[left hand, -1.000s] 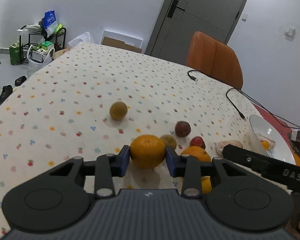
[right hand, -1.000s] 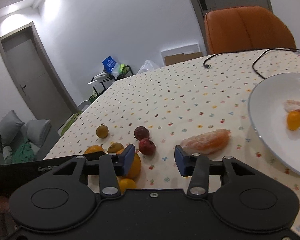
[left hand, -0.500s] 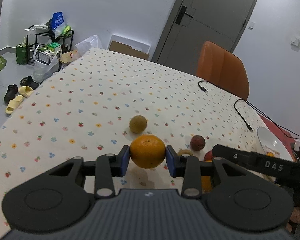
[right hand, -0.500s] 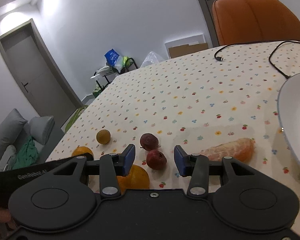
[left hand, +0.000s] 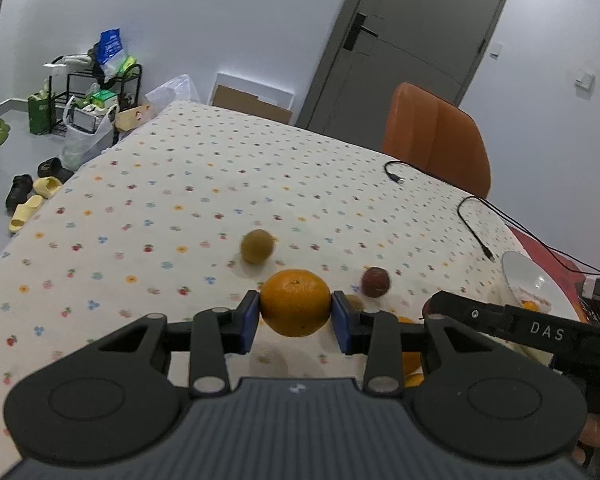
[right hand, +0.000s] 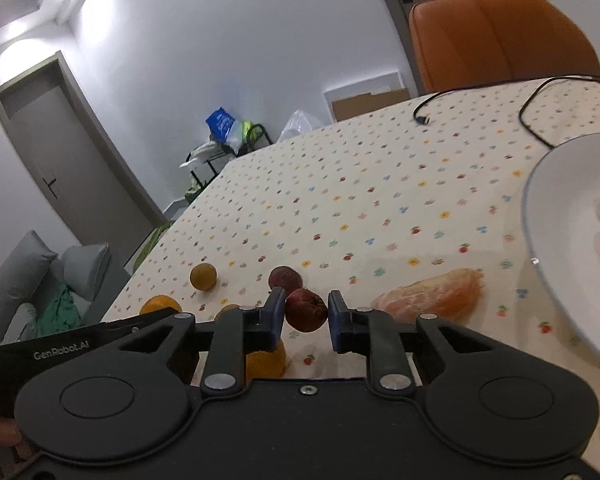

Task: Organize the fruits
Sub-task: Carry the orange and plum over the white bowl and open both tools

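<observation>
Orange [left hand: 295,307] sits clamped in your left hand-held gripper [left hand: 295,322]; your right hand-held gripper [right hand: 304,320] brackets a dark red fruit [right hand: 306,310], contact unclear.

A home: slippers [left hand: 28,206] by the door, sofa [right hand: 40,276] (grey).

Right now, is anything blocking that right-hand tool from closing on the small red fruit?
Nothing visible does. The red fruit already sits between the open jaws of the right gripper, with bare tablecloth around it. The darker fruit lies behind it, and an orange sits below the left jaw, outside the gap.
</observation>
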{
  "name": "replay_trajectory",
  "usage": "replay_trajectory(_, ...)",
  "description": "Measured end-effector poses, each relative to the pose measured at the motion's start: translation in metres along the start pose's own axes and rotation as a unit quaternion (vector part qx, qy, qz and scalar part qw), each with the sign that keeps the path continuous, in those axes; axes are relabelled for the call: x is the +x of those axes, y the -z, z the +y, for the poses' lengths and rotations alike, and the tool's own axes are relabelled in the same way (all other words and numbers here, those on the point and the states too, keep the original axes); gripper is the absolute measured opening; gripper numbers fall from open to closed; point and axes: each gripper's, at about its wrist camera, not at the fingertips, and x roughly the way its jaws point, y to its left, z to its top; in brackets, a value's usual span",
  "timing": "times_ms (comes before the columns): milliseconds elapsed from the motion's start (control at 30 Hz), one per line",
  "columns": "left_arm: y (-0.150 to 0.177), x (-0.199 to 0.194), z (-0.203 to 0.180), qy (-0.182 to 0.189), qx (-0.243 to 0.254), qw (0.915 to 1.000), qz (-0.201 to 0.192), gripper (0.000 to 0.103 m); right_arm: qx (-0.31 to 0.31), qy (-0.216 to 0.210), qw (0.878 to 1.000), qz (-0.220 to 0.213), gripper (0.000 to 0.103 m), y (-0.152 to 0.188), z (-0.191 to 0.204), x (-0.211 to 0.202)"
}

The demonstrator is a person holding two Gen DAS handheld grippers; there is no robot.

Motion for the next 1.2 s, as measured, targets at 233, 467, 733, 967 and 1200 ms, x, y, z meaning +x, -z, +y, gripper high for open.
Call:
replay_trajectory(233,0.003,-0.004,-0.029,0.019,0.023,0.9996,-0.004,0.037,0.004,0.012,0.999,-0.029,0.021,-0.001,-0.009,-0.027)
replay_trajectory(467,0.007,-0.005,-0.061,0.042,0.053,0.9977,-0.006,0.037,0.007,0.029,0.998,-0.064,0.021,0.001,-0.021,-0.057)
replay_trajectory(733,0.014,-0.002,-0.097,0.059,0.081,0.9949,-0.004,0.037,0.028,0.046,0.994,-0.091,0.021,0.007,-0.047,-0.082)
replay_trajectory(967,0.017,0.004,-0.125,0.071,0.104,0.9921,-0.002,0.037,0.045,0.064,0.991,-0.111,0.021,0.010,-0.072,-0.102)
replay_trajectory(1200,0.025,0.014,-0.151,0.082,0.121,0.9892,0.006,0.037,0.062,0.080,0.987,-0.122,0.021,0.015,-0.096,-0.118)
